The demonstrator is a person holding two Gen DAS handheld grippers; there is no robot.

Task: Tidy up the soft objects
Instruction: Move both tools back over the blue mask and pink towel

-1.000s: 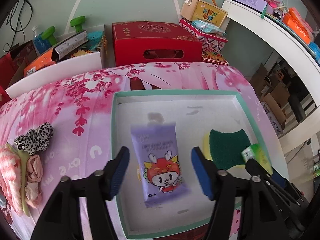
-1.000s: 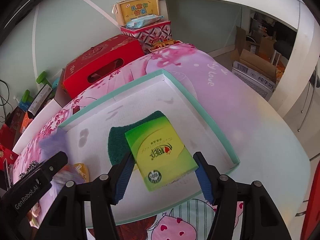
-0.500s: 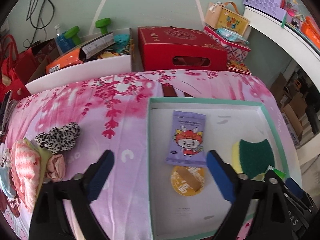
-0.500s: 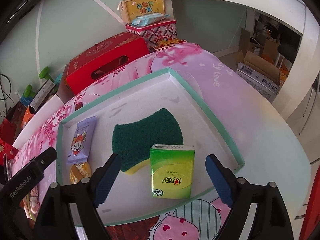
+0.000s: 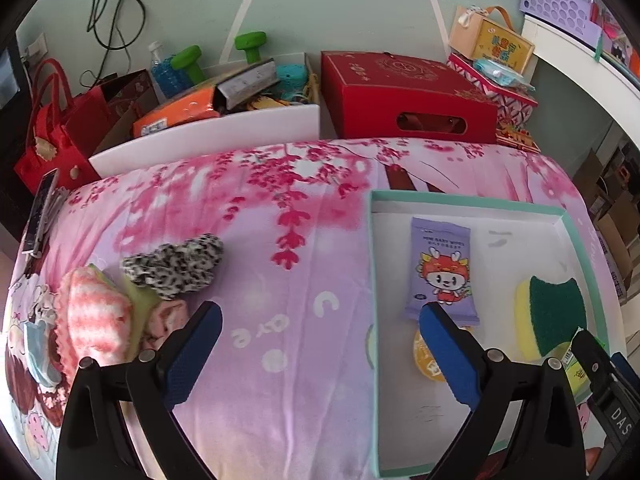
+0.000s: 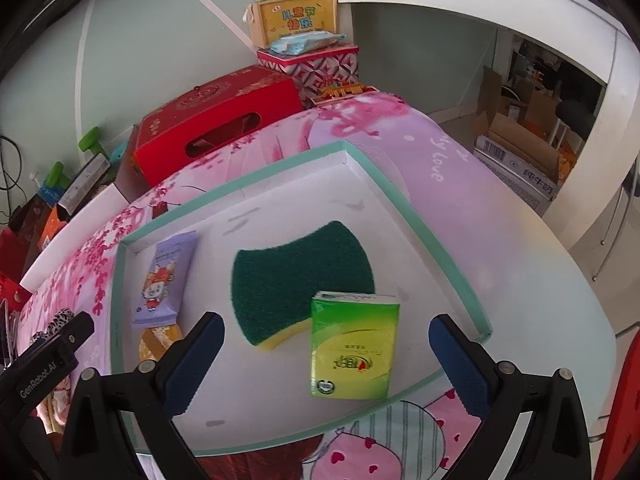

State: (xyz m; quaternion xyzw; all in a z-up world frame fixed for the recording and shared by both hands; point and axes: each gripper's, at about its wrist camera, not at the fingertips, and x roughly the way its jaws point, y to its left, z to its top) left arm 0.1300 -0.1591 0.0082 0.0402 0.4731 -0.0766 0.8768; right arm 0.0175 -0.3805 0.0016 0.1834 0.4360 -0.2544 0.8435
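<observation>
Spanning wide and empty, the left gripper (image 5: 320, 344) is held over the pink cloth of the bench (image 5: 280, 380); the right gripper (image 6: 326, 360) is likewise spread, nothing held. Just ahead of it, a green tissue pack (image 6: 352, 348) lies in the teal-rimmed tray (image 6: 420, 216), overlapping the green sponge (image 6: 296, 276). A purple wipes pack (image 6: 162, 280) rests partly over a yellow item. Beyond the tray's left side, a leopard scrunchie (image 5: 176, 264) and striped cloth (image 5: 96, 320) remain heaped; a careless grasp is judged likely to drag several at once.
</observation>
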